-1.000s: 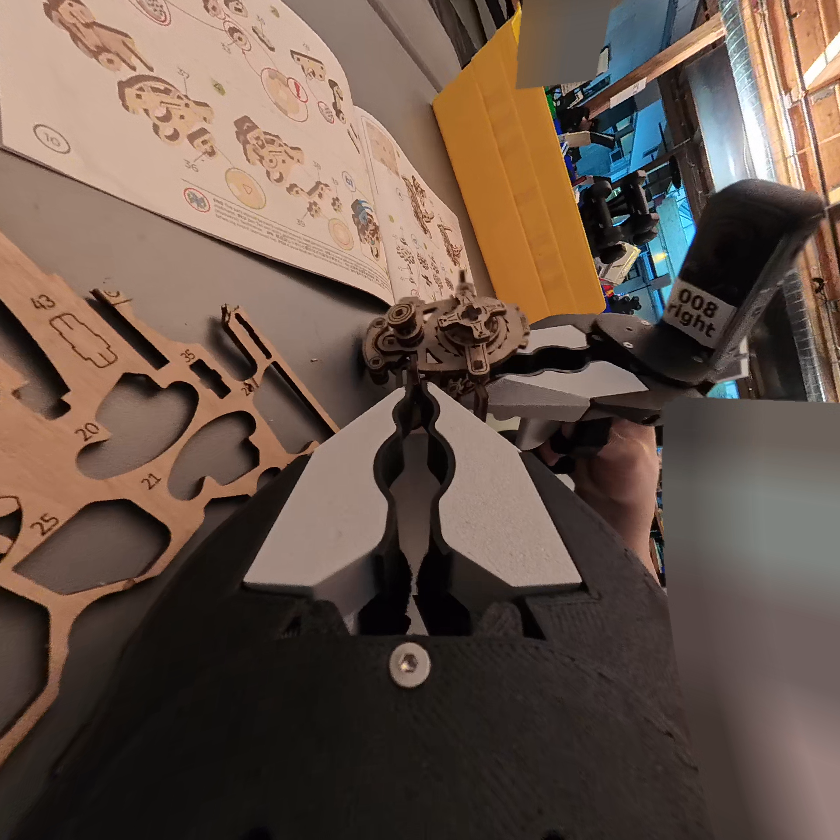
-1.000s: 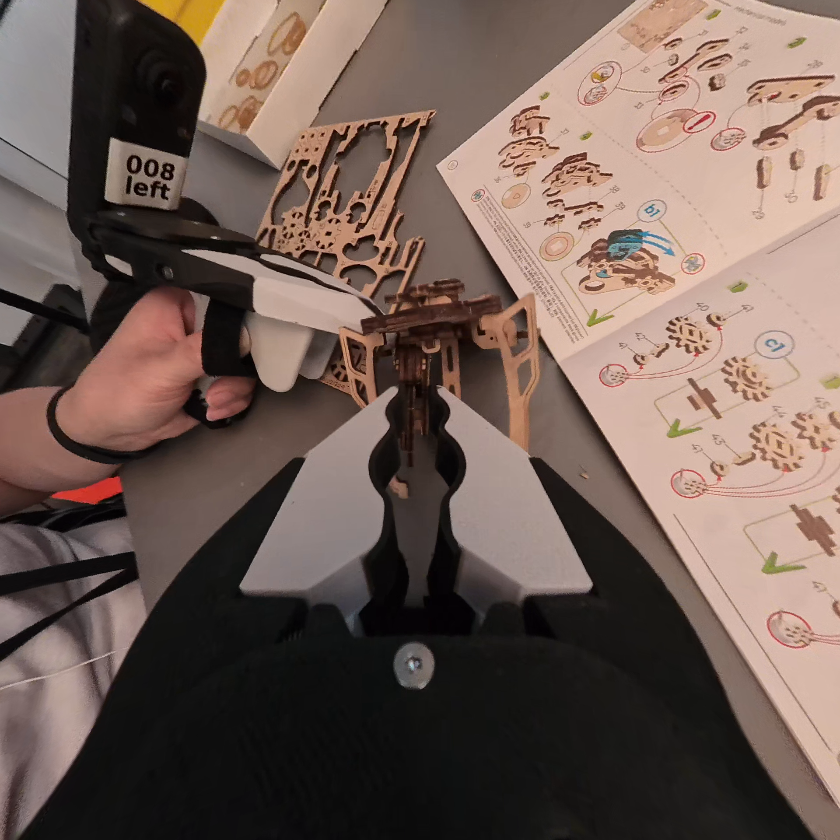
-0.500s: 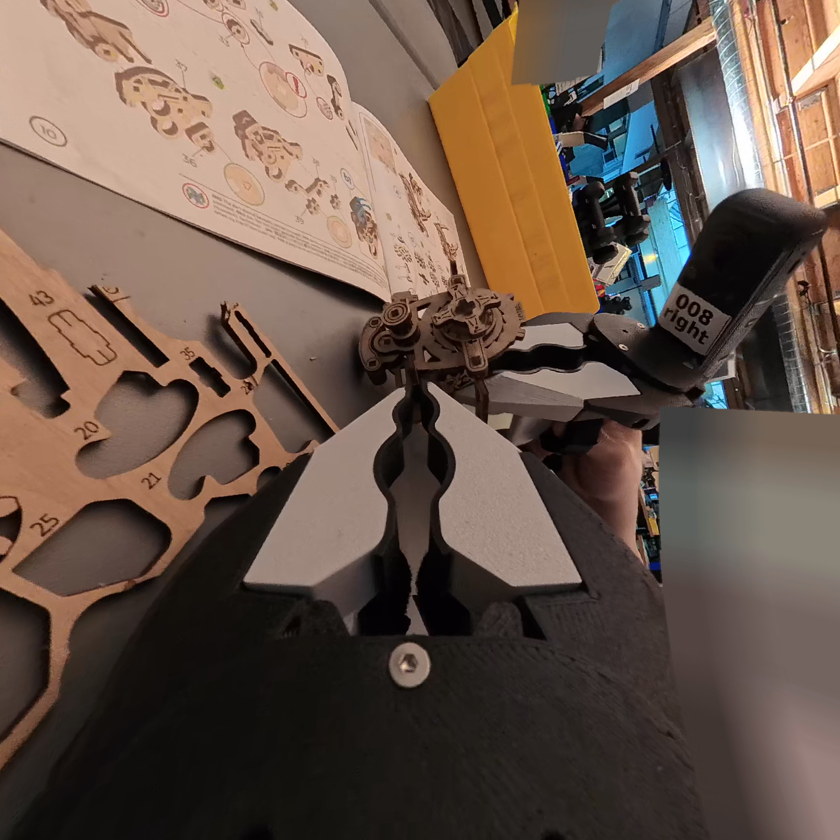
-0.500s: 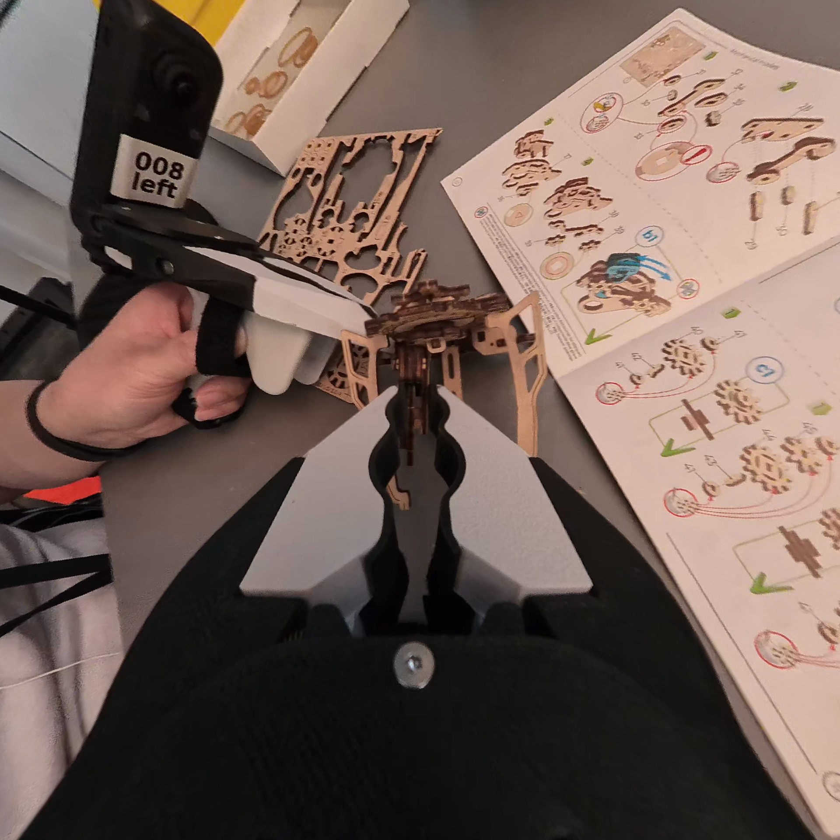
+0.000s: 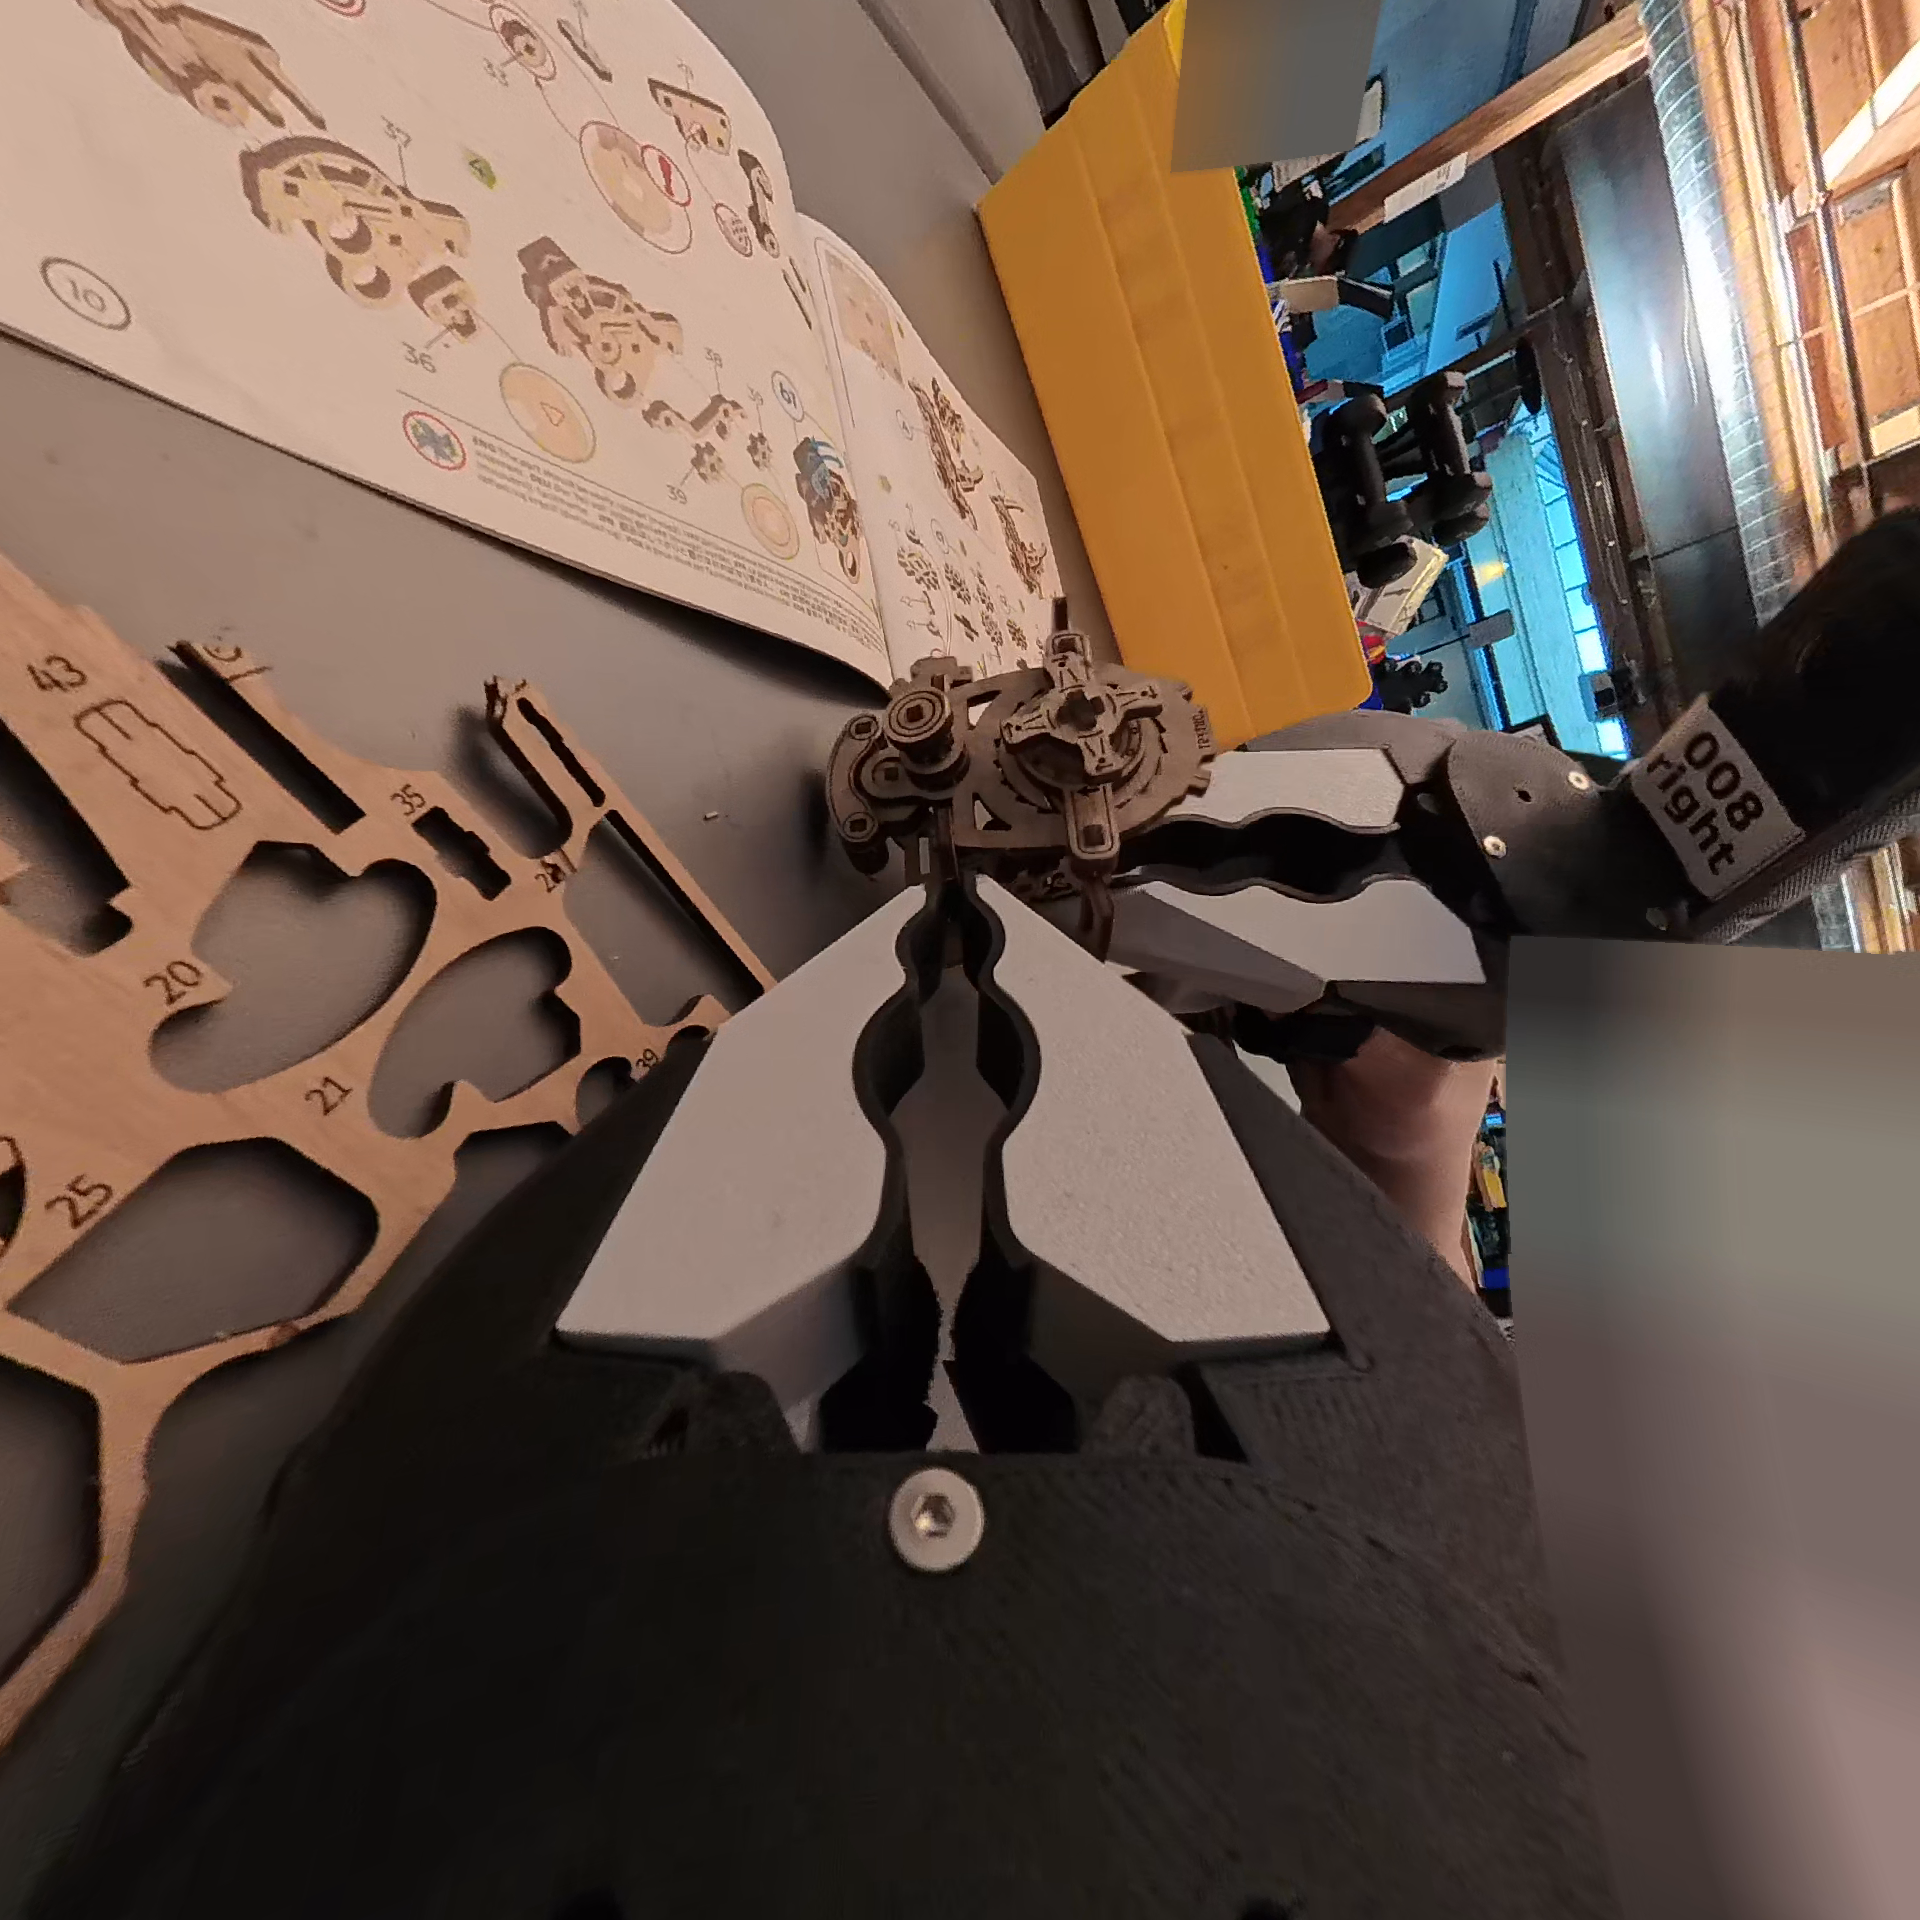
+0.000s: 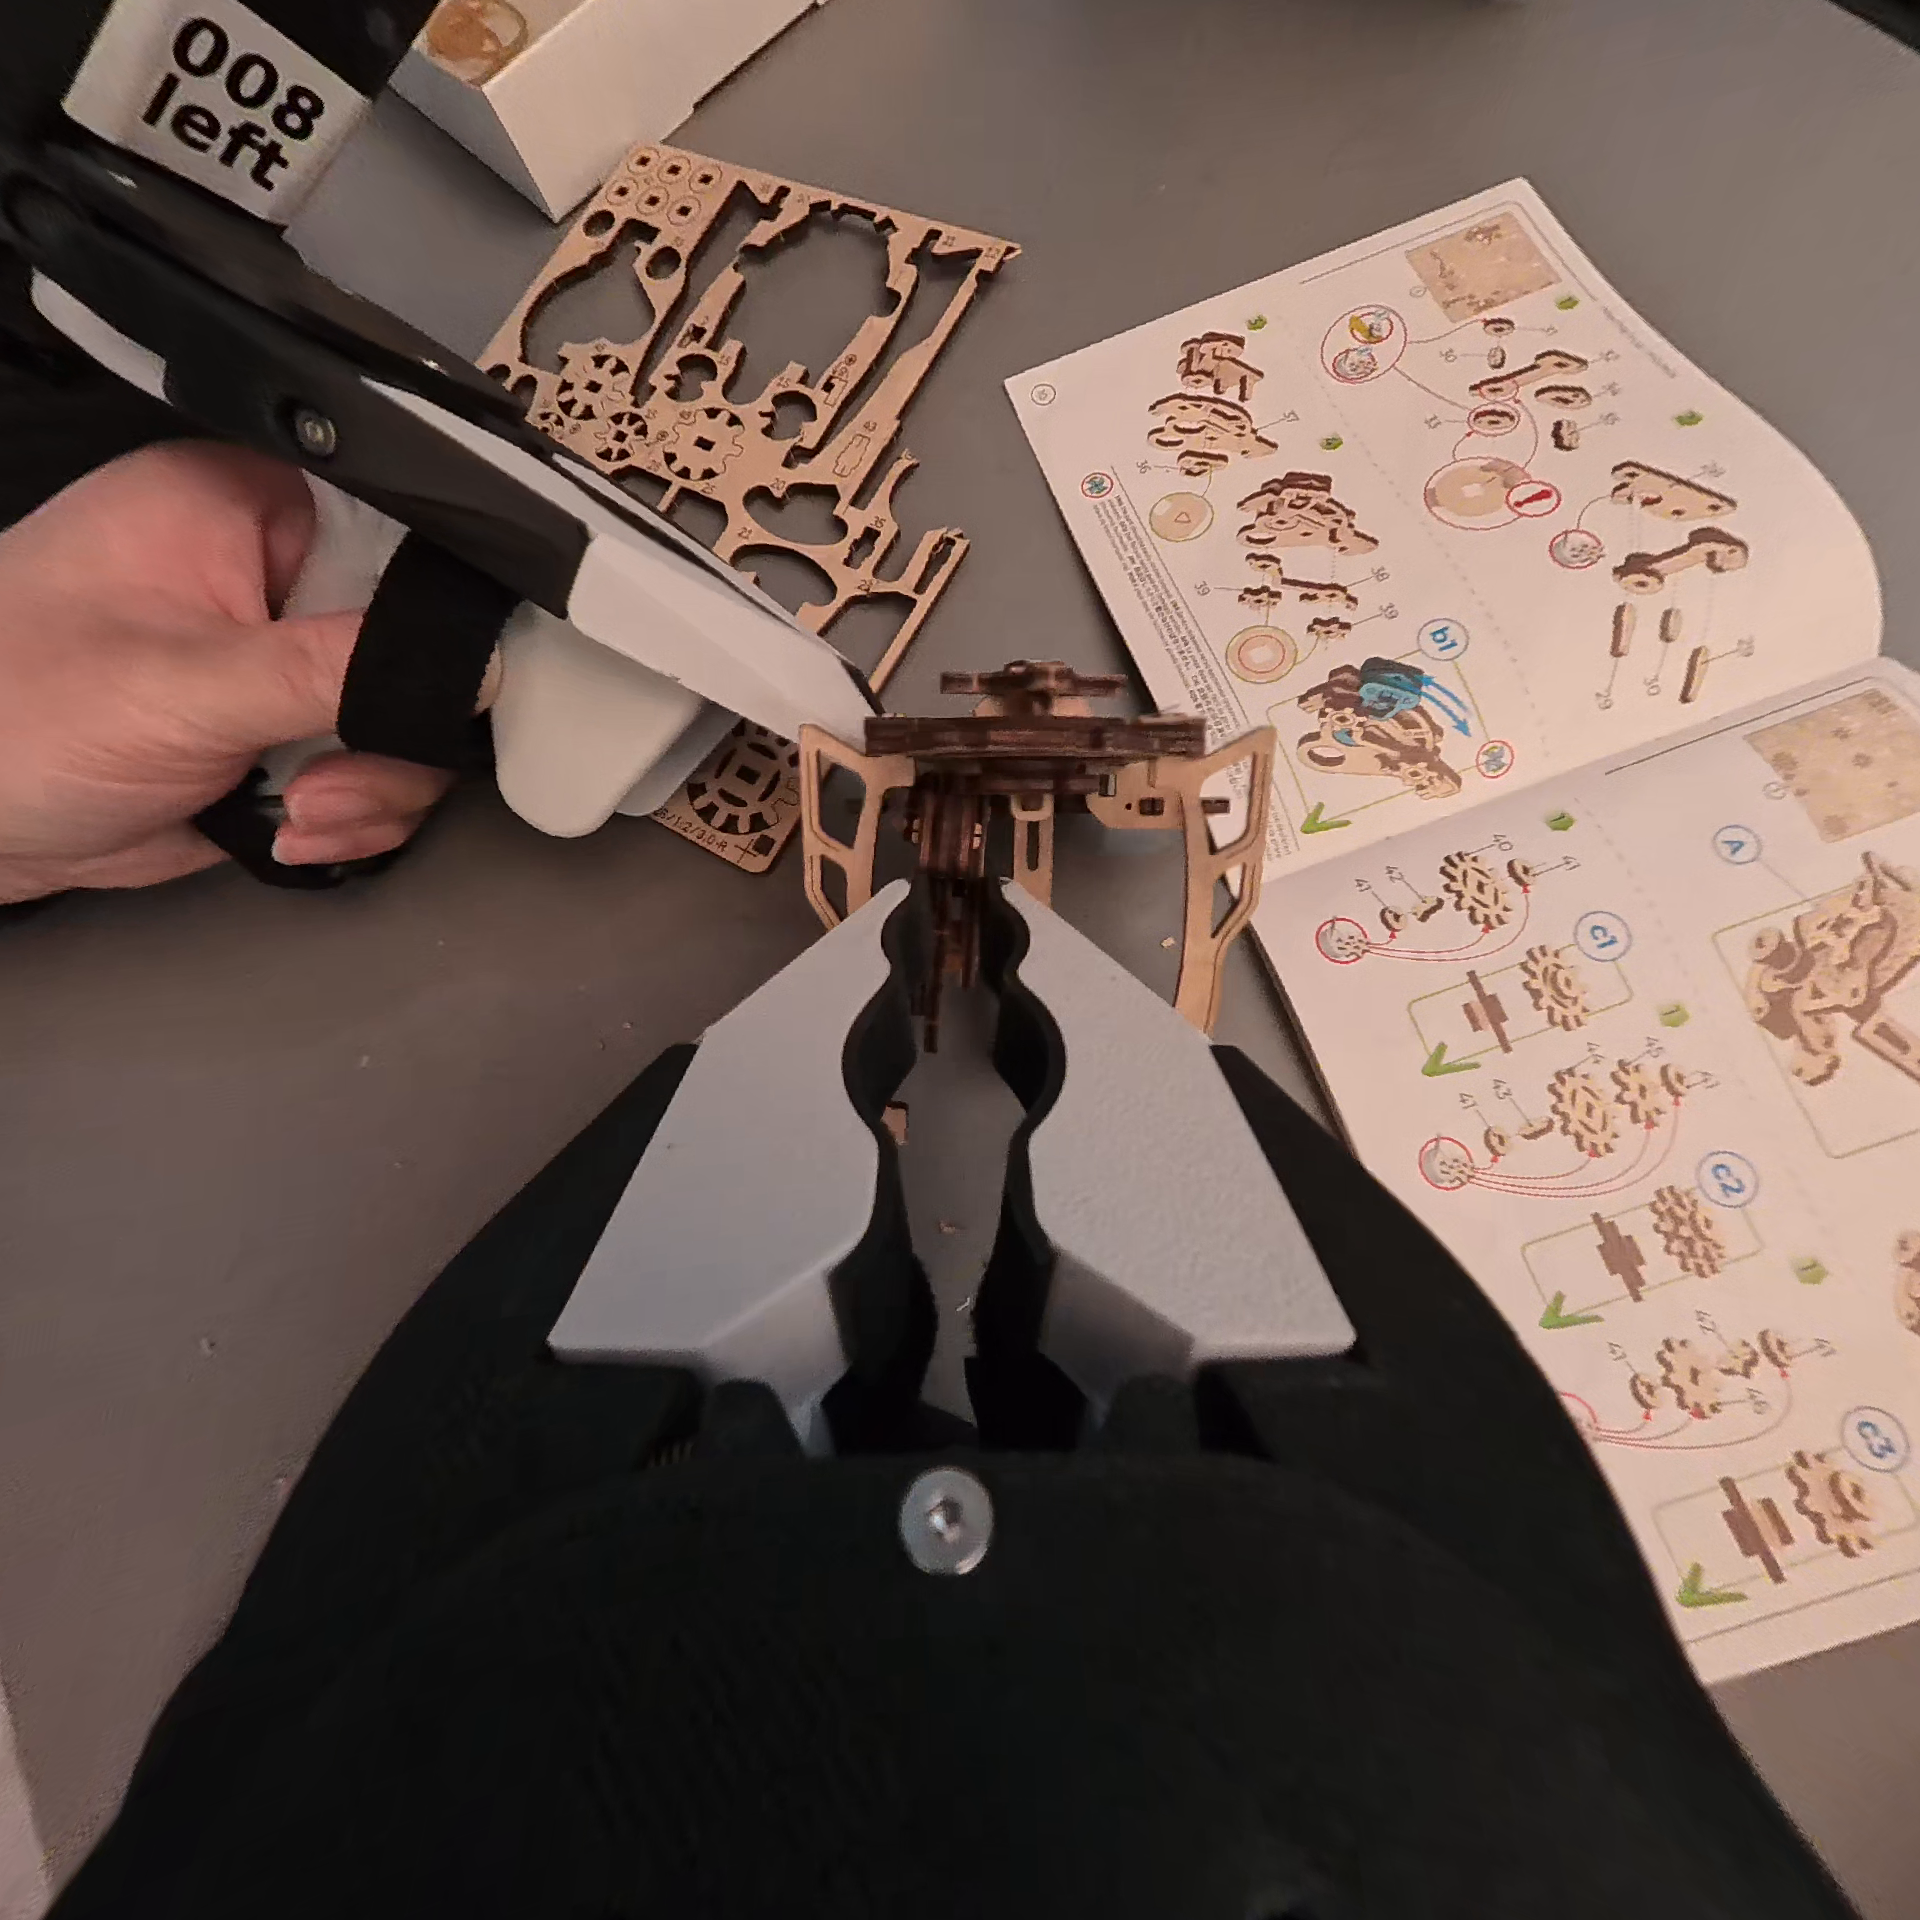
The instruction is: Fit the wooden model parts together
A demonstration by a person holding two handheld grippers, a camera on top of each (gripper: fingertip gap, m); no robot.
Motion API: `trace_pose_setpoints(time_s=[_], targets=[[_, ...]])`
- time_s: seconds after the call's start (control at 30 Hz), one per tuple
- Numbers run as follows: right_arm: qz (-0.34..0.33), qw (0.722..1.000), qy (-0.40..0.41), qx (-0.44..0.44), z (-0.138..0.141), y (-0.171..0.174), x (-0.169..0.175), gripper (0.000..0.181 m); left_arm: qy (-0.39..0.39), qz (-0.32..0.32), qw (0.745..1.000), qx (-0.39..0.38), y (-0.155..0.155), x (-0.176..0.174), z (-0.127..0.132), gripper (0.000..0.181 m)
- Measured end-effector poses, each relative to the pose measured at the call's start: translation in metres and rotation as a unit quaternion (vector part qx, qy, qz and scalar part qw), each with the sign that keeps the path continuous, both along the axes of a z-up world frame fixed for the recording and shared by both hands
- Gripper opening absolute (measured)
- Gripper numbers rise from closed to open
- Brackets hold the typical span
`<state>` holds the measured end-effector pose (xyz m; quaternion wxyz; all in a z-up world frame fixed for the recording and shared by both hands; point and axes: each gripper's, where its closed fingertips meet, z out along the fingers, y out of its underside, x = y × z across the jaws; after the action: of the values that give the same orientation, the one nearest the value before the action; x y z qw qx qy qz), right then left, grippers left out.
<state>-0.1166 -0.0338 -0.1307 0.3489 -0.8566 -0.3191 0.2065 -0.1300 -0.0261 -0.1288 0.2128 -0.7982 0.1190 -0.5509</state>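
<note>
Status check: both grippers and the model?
Right gripper shut on dark wooden gear model. Left gripper shut on its edge. Model held above grey table, nothing obstructing.

Soft, even indoor light — faint shadows, wide-angle bending at edges, slightly blurred corners

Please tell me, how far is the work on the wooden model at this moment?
Done: a wooden gear assembly with side frames is already built, and the punched-out parts sheet has many empty holes. In hand: the right gripper is shut on the assembly's lower part, while the left gripper pinches its edge. Left: the instruction booklet lies open at gear steps; how many remain, I cannot tell.
</note>
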Motion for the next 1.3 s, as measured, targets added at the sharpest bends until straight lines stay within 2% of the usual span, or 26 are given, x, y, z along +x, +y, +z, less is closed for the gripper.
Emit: trace_pose_setpoints(time_s=[0.33,0.47,0.7,0.87,1.03,1.3], targets=[[0.002,0.998,-0.047,0.044,0.000,0.001,-0.002,0.008,-0.024,0.016,0.999,-0.032,0.002,-0.002,0.001,0.000],[0.005,0.996,-0.067,0.059,0.000,0.002,-0.004,0.008,-0.004,0.018,1.000,-0.009,0.003,-0.004,0.001,0.000],[0.012,0.998,-0.037,0.052,0.001,0.005,-0.001,0.009,0.015,0.020,0.999,0.026,0.007,-0.002,0.001,0.000],[0.010,0.995,-0.053,0.079,0.005,0.008,0.000,0.009,0.002,0.017,1.000,0.024,0.008,-0.001,0.003,0.000],[0.005,0.995,-0.061,0.076,0.003,0.009,0.001,0.008,0.026,0.011,0.999,0.034,0.008,0.001,-0.001,0.001],[0.001,1.000,-0.010,0.027,0.005,0.005,0.009,0.007,-0.034,-0.018,0.999,-0.029,0.003,0.009,0.005,0.001]])
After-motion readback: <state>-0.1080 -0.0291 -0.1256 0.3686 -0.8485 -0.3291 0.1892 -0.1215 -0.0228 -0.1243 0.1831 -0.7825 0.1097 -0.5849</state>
